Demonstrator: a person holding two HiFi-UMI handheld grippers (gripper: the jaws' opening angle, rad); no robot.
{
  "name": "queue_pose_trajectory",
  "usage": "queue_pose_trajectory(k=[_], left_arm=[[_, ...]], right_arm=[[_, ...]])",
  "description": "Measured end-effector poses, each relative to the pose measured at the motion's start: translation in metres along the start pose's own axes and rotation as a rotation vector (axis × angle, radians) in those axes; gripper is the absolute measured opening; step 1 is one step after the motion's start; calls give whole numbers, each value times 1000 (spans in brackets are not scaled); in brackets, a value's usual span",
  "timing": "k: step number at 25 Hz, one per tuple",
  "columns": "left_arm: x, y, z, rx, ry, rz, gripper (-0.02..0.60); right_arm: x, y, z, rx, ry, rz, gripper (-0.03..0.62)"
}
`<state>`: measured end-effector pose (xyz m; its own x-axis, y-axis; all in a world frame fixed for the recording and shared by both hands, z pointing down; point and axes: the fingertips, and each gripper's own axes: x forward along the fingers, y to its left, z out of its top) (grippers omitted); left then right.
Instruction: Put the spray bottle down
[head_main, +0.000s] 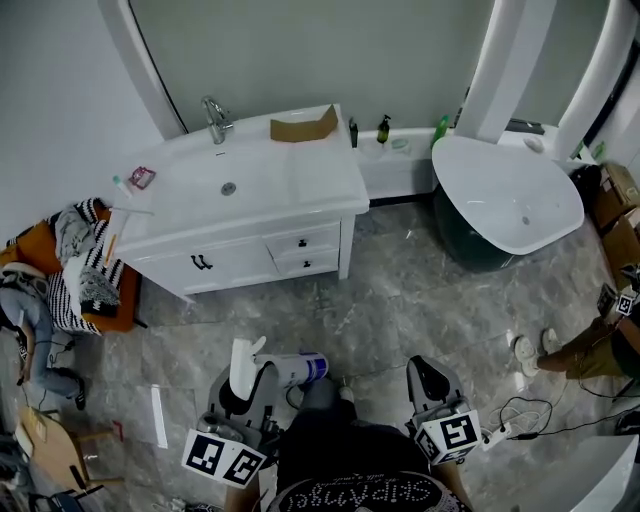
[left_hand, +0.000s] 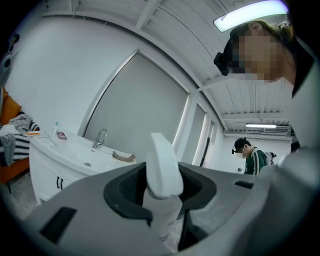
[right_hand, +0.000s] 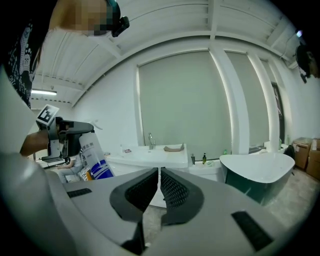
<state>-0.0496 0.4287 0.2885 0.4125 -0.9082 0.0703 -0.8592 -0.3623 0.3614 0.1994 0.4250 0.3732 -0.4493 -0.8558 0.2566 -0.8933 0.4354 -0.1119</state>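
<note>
A white spray bottle with a blue label lies level in my left gripper, low in the head view over the grey floor. In the left gripper view its white trigger head stands between the jaws, and the left gripper is shut on its neck. My right gripper hangs to the right of it with nothing in it. In the right gripper view the right gripper has its pads almost together, and the spray bottle shows at the left.
A white vanity with a faucet and a cardboard piece stands ahead. A white bathtub is at the right, small bottles on the ledge between. An orange chair with clothes stands left. Cables and a person's legs are at the right.
</note>
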Motion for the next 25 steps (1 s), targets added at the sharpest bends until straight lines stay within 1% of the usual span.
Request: queue_pose_trajectory(k=[6, 11, 19, 22, 25], left_arm=[[18, 19, 6, -11, 10, -10, 146], [41, 49, 21, -8, 28, -39, 146], [85, 93, 59, 51, 22, -71, 146], [93, 108, 68, 38, -3, -73, 146], [101, 122, 75, 14, -11, -68, 146]], right_arm=[[29, 1, -4, 18, 37, -1, 29], [80, 15, 16, 23, 24, 15, 29], [158, 33, 47, 23, 16, 38, 29], [175, 36, 46, 30, 17, 36, 29], [188, 36, 45, 30, 31, 30, 29]])
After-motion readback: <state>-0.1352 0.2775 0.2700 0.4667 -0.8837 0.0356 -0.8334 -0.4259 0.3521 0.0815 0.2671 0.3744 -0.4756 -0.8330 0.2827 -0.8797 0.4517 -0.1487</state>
